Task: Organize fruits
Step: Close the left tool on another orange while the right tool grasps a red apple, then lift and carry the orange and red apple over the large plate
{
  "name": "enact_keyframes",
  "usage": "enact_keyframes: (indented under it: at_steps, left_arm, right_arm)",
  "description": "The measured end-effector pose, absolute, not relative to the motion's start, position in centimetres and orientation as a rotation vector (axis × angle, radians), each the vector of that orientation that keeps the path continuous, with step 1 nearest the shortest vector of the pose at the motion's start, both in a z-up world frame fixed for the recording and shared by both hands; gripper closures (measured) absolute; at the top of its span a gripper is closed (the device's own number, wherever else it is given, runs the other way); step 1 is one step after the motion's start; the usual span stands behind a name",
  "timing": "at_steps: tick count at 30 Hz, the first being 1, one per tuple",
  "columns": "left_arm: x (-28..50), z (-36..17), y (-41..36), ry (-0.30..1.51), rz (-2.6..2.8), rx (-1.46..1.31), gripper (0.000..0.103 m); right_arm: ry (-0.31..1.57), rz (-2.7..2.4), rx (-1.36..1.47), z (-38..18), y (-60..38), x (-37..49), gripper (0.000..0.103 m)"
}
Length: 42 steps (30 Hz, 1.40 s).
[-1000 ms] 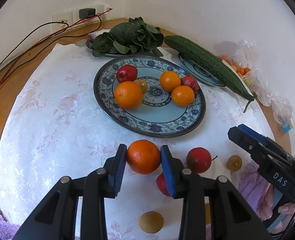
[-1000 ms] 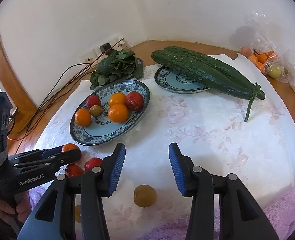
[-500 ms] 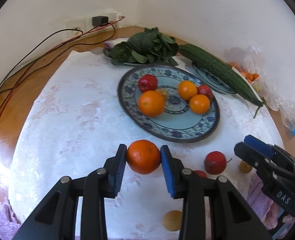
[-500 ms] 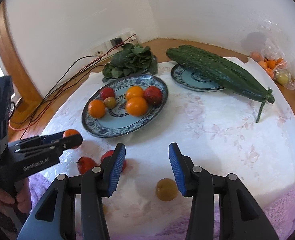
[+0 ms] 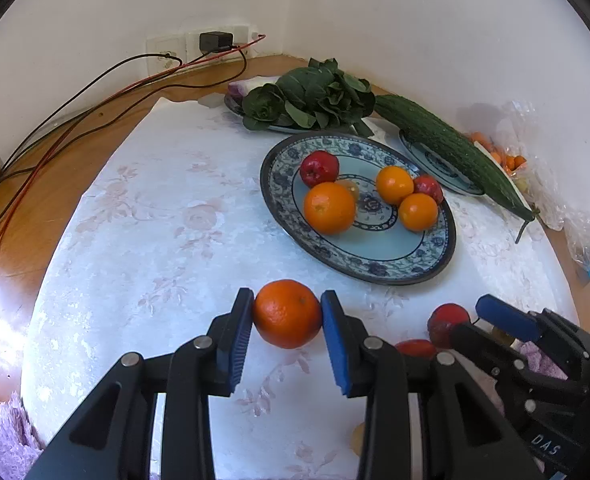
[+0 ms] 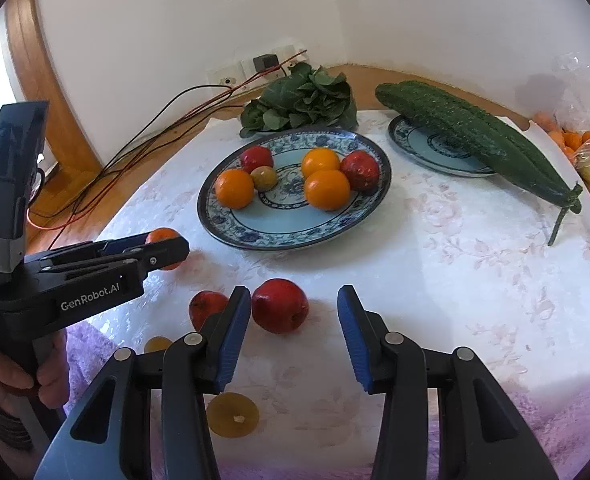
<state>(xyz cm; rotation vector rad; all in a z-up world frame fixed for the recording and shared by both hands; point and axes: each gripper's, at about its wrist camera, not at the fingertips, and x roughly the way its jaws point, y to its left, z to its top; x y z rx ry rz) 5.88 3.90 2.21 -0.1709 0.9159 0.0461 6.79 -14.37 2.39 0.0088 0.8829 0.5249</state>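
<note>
Being clamped between the left gripper's [image 5: 287, 316] fingers across its middle, the orange [image 5: 287, 313] is judged firm, round, roll-prone; the right gripper's [image 6: 294, 326] fingers are held apart, empty.

Orange [image 5: 287, 314] between my left gripper [image 5: 287, 320] pads, before fruit plate [image 5: 375, 268]; greens [image 5: 311, 96] behind plate, cucumbers [image 5: 451, 152] to its right.

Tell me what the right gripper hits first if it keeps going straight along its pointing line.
Probably the white tablecloth. The right gripper stands open and angled down at bare cloth; the red apple sits at its left jaw, just off centre. Depth is unclear, so the apple might get clipped.
</note>
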Motion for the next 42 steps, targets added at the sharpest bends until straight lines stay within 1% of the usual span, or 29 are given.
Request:
enact_keyframes:
  at_steps: [11, 21, 24, 28, 42]
  left_arm:
    - [5.9, 1.8, 3.9, 0.906, 0.037, -0.165, 0.067]
    - [5.4, 1.6, 3.9, 0.880, 0.005, -0.167, 0.067]
    - [5.4, 1.6, 4.0, 0.875, -0.004, -0.175, 0.067]
    - [5.4, 1.6, 4.4, 0.876, -0.022, -0.197, 0.067]
    - [5.5, 2.6, 4.3, 0.868, -0.055, -0.205, 0.067]
  right_arm:
    - [0.913, 0.526, 0.014, 1.4, -13.9, 7.3, 0.057]
    - [0.921, 0.486, -0.040, 1.1, -13.1, 7.3, 0.059]
    - [0.921, 0.484, -0.045, 1.2, -12.9, 7.2, 0.062]
    - [0.922, 0.493, -0.049, 1.2, -12.6, 7.1, 0.069]
    - [0.915, 0.484, -0.029, 1.8, -13.7, 7.3, 0.070]
